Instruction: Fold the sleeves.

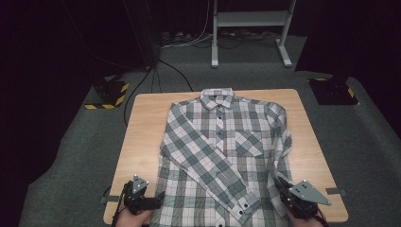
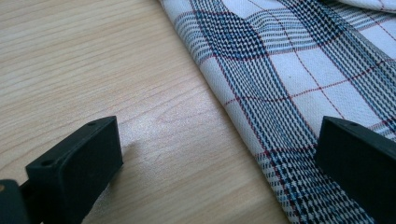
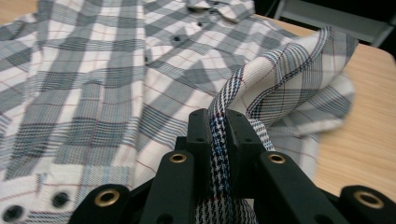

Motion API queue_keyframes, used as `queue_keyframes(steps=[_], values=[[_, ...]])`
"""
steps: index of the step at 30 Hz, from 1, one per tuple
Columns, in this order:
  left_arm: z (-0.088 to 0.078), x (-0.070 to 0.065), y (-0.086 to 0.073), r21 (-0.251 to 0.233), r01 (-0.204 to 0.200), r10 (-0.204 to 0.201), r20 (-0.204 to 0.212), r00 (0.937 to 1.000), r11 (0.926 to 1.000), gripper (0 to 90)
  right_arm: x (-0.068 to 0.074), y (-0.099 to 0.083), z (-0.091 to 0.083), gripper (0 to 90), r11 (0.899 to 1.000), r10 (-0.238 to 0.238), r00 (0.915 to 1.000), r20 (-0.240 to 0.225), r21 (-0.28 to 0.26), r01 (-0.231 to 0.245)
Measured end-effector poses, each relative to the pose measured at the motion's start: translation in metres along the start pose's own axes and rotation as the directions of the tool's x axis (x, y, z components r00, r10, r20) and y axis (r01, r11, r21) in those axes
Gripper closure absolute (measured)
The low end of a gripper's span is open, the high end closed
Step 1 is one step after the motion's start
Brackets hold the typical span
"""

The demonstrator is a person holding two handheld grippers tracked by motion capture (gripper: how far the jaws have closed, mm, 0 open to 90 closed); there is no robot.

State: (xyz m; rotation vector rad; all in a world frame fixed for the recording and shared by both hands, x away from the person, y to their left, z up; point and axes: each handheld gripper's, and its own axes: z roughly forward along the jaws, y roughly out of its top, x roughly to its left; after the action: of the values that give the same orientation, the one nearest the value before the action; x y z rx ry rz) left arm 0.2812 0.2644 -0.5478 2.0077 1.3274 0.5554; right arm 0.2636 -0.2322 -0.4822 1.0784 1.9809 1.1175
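While we look down from the high view, we see a checked shirt [image 1: 222, 156] lying flat on the wooden table [image 1: 142, 127], buttons up, with its collar at the far side. One sleeve is folded across the front, so its cuff lies near our edge of the table.

Our right gripper [image 1: 286, 189] is at the shirt's right side, near the bottom. In the right gripper view its two black jaws are pressed together on a fold of the shirt, and the cloth lifts up from them in a bump.

Our left gripper [image 1: 158, 197] sits low at the shirt's left bottom edge. In the left gripper view its jaws are wide apart, one over bare wood and one over the cloth, pinching nothing.
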Motion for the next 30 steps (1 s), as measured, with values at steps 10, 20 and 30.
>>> queue_keyframes(steps=[10, 20, 30], values=[[0.000, 0.001, 0.000, -0.002, 0.001, -0.001, 0.007, 1.0000, 1.0000, 0.7, 0.025, 0.012, 0.025, 80.4, 0.998, -0.053, 0.9961, -0.070, 0.016, 0.054], [-0.001, 0.001, 0.000, -0.004, 0.004, -0.004, 0.012, 0.9999, 1.0000, 0.7, 0.045, 0.020, 0.044, 80.0, 0.996, -0.085, 0.9895, -0.117, 0.029, 0.089], [-0.001, 0.001, -0.001, -0.006, 0.006, -0.006, 0.015, 0.9999, 1.0000, 0.7, 0.061, 0.030, 0.047, 79.7, 0.991, -0.132, 0.9808, -0.143, 0.013, 0.135]])
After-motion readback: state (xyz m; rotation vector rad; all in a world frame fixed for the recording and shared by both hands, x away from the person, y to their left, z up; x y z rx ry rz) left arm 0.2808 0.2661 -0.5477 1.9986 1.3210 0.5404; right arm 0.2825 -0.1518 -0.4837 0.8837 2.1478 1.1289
